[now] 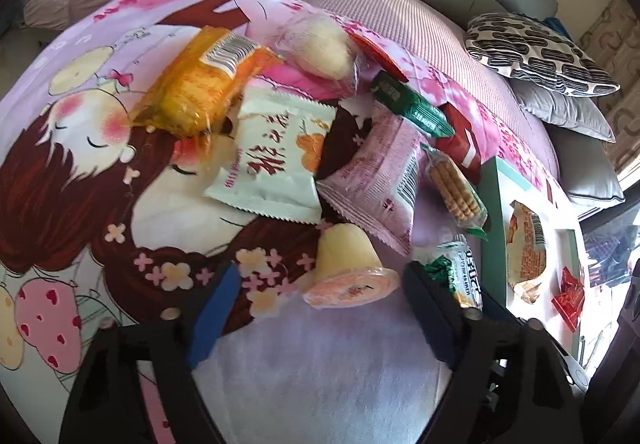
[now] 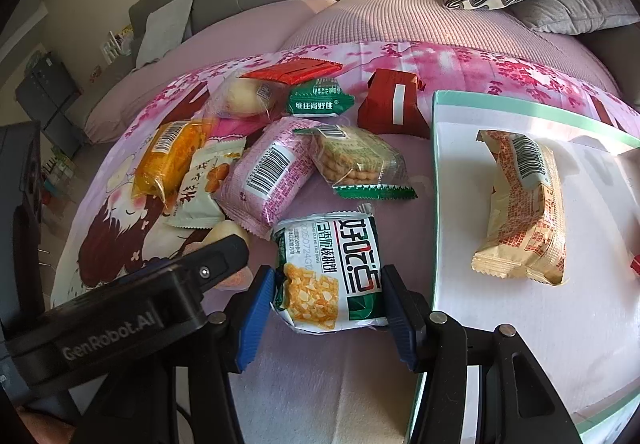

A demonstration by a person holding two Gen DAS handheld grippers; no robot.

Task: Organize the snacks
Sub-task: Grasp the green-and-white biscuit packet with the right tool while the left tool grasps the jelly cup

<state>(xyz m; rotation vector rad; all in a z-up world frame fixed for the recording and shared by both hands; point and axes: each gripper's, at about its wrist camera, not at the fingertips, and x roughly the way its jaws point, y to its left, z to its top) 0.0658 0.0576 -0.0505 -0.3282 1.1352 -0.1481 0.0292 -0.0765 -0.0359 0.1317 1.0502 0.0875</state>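
- Right claw (image 2: 328,296) clamps the green-and-white packet (image 2: 330,276) by its sides, packet low over the purple sheet, just left of the tray (image 2: 448,179).
- Keep that squeeze gentle, I'd say, lift clear of the rim, then set it beside the cream packet (image 2: 524,207).
- Left claw (image 1: 316,308) gapes around the jelly cup (image 1: 352,268), pads not touching.
- Both claws angle steeply down from the near side.
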